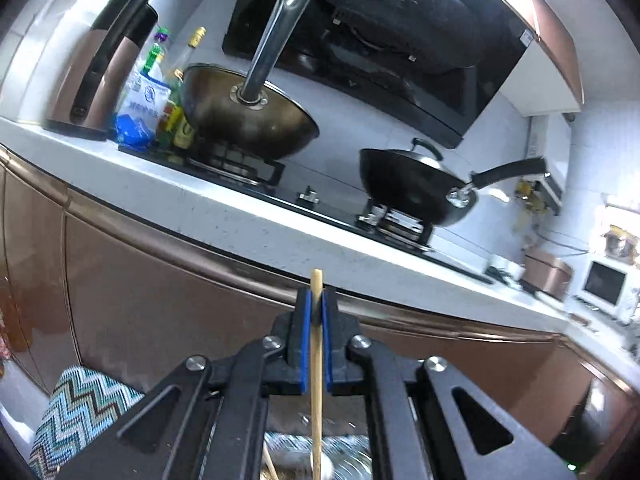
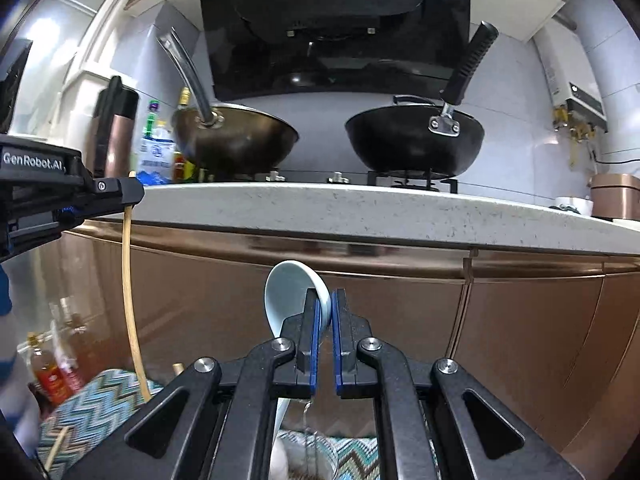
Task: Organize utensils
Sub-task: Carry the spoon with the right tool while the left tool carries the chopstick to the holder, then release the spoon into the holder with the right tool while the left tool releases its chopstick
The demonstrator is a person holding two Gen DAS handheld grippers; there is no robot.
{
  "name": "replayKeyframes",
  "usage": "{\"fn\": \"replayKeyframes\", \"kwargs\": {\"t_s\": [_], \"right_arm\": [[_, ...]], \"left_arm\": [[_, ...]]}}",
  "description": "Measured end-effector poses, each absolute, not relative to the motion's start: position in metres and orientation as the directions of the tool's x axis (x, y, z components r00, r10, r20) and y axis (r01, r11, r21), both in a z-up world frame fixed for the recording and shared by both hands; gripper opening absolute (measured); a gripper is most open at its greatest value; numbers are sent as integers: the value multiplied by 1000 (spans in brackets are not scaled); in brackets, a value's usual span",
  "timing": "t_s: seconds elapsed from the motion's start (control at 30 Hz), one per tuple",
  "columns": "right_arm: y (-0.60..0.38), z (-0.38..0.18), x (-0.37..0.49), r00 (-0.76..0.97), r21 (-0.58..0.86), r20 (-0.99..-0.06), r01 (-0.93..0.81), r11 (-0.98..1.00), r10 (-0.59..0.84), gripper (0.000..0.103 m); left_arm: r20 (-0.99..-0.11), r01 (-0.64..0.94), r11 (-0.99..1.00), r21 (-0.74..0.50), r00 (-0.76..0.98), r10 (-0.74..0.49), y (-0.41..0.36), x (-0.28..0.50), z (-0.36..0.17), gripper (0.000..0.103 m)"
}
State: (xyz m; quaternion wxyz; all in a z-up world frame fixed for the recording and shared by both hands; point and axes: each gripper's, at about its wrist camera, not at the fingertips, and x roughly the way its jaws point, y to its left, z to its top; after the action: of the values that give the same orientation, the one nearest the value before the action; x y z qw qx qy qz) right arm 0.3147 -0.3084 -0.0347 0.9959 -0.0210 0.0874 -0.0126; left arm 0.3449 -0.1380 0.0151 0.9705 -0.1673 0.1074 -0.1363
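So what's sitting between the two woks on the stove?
Only bare hob and two metal knobs; nothing stands between the brown wok and the black wok, shown best in the right wrist view.

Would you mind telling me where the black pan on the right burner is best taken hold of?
Grip the black pan by its ribbed black handle, closing across its width from the front. It angles up and toward the counter edge, clear of the other pan, while the round bowl gives no purchase.

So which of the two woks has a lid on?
The black wok on the right burner; a lid shows above its rim. The brown wok is uncovered.
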Motion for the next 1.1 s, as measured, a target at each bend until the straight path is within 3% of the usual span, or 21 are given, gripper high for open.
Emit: {"fn": "replayKeyframes", "kwargs": {"t_s": [0.27, 0.33, 0.4, 0.47, 0.53, 0.77, 1.1], "right_arm": [[-302, -82, 316, 983, -76, -162, 77, 994, -89, 9], [-299, -93, 310, 981, -88, -178, 65, 994, -80, 10], [-295, -97, 304, 981, -95, -182, 49, 994, -66, 15], [-294, -95, 296, 982, -94, -178, 39, 995, -55, 27], [-294, -90, 291, 983, -97, -174, 40, 994, -56, 28], [-299, -53, 253, 987, -90, -145, 60, 994, -73, 29], [-301, 10, 169, 994, -74, -83, 68, 995, -74, 31]], "left_arm": [[-141, 183, 936, -301, 962, -234, -154, 356, -41, 7], [-157, 197, 933, -300, 955, -252, -153, 354, -50, 11], [-167, 212, 928, -306, 948, -272, -150, 350, -51, 24], [-161, 222, 923, -315, 946, -283, -144, 343, -47, 29], [-155, 227, 925, -305, 946, -284, -138, 333, -37, 33], [-108, 216, 942, -257, 962, -250, -106, 285, 7, 44], [-89, 172, 960, -223, 977, -196, -47, 197, 58, 44]]}}
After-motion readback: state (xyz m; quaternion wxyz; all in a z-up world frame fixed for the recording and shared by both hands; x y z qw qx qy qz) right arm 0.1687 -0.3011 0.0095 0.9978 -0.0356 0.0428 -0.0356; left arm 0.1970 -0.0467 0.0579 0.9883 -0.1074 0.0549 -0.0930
